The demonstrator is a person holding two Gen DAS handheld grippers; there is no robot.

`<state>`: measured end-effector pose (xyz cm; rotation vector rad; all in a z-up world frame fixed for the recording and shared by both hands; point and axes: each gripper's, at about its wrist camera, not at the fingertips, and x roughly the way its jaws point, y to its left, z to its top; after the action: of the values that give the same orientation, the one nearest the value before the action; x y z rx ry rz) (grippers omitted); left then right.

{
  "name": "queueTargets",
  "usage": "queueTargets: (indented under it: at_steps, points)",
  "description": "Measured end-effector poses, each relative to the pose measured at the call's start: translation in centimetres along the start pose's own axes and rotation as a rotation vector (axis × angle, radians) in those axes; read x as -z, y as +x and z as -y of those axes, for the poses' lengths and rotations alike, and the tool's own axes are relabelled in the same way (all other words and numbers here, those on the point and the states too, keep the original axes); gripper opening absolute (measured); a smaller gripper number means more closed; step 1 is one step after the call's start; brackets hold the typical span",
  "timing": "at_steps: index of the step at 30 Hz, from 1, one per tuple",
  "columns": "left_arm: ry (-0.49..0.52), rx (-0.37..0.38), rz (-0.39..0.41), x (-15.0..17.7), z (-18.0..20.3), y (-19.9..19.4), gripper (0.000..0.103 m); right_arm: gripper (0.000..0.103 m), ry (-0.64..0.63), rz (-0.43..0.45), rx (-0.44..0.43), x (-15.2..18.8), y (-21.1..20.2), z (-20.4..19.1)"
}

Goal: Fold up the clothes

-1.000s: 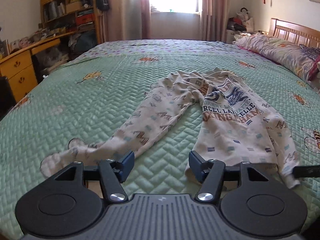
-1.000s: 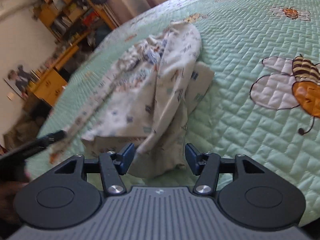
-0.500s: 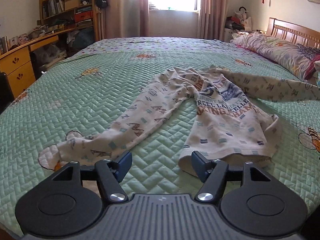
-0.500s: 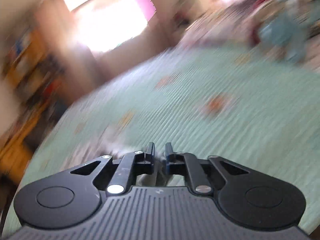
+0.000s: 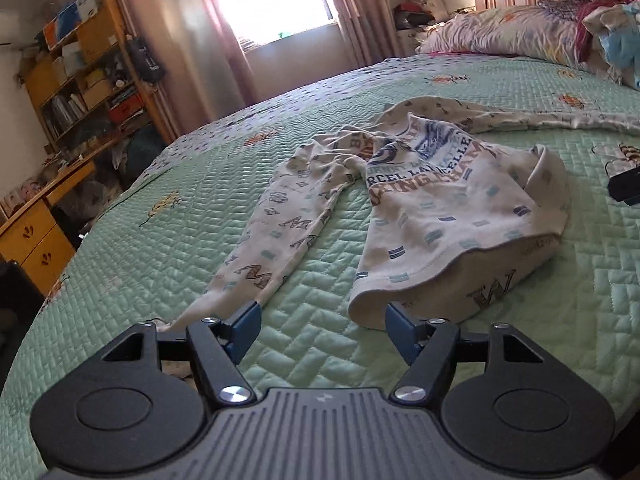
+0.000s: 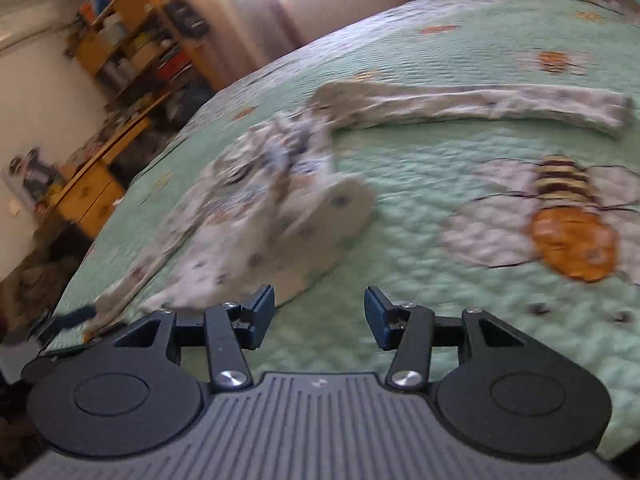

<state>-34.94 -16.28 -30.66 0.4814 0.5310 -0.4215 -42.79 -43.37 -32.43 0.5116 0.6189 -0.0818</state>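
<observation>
The long-sleeved shirt [image 5: 436, 216] lies print-up on the green quilt [image 5: 168, 248], sleeves spread, hem rumpled. The step in hand appears to be flattening before folding. Left gripper [image 5: 323, 326], jaws opening and empty, hovers near the hem; right gripper [image 6: 319, 314], also opening and empty, sits beside the shirt. Next: grasp a sleeve.

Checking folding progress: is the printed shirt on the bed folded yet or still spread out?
Spread, not folded: the shirt lies print up on the quilt, both sleeves stretched outward, hem gaping.
</observation>
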Motion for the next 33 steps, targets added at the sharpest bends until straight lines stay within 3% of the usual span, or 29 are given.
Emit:
queueTargets:
  at_steps: [4,7,15,16,18,20,22,27,33]
  points:
    - [-0.011,0.037,0.001,0.1,0.9,1.5,0.071,0.064,-0.255,0.053,0.063,0.9,0.2,-3.9]
    - [-0.012,0.069,0.009,0.4,1.5,2.1,0.071,0.064,-0.381,0.072,0.083,1.9,0.5,-5.8]
    - [-0.119,0.073,0.040,1.0,0.7,3.4,0.070,0.064,-0.384,0.056,0.063,2.6,1.0,-6.9]
    - [-0.132,0.084,0.035,1.0,0.4,3.6,0.067,0.064,-0.376,0.061,0.065,2.5,0.9,-6.7]
    - [-0.164,0.127,0.027,1.0,0.0,4.2,0.052,0.064,-0.366,0.075,0.081,2.4,1.0,-6.4]
    - [-0.203,0.169,0.027,0.9,-0.3,4.6,0.023,0.064,-0.367,0.090,0.103,2.3,1.0,-6.2]
    - [-0.232,0.172,0.038,0.3,-0.5,4.4,0.008,0.064,-0.368,0.088,0.119,2.1,1.1,-5.9]
    - [-0.195,0.157,0.141,-1.6,-0.3,1.3,0.007,0.064,-0.377,0.090,0.128,2.4,1.0,-5.9]
    - [-0.156,0.114,0.248,-5.0,-1.2,-3.4,0.006,0.064,-0.480,0.099,0.136,3.1,1.3,-7.2]
